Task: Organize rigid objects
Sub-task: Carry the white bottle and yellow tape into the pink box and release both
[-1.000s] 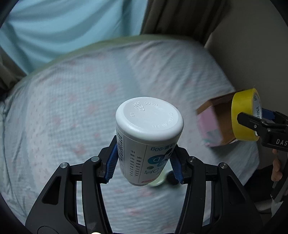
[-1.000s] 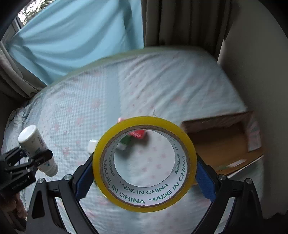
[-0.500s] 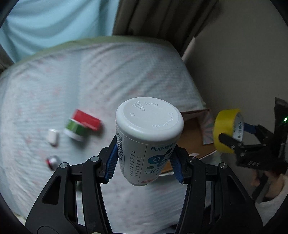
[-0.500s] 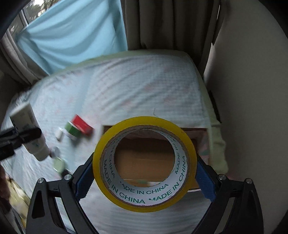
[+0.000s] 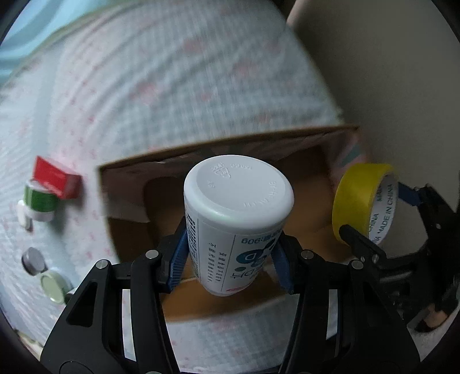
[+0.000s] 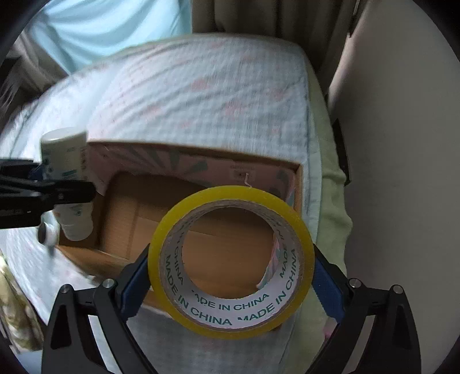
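Note:
My left gripper [image 5: 230, 256] is shut on a white bottle [image 5: 238, 210] with printed text, held upright over the open cardboard box [image 5: 129, 184] on the bed. My right gripper [image 6: 230, 276] is shut on a yellow tape roll [image 6: 230, 261] marked MADE IN CHINA, held over the box's [image 6: 161, 201] right part. The tape roll [image 5: 362, 198] and right gripper [image 5: 402, 215] show at the right in the left wrist view. The bottle [image 6: 66, 161] and left gripper [image 6: 43, 190] show at the left in the right wrist view, by the box's left wall.
On the bed sheet [image 5: 172, 86] left of the box lie a red box [image 5: 56, 178], a green-and-white jar [image 5: 40, 201], a small white item [image 5: 24, 215] and two round lids [image 5: 43, 270]. A wall [image 6: 402, 143] and curtain [image 6: 258, 17] stand to the right and behind.
Both grippers have moved closer over the cardboard box, which now fills the middle of both views. The bottle and tape roll stay gripped.

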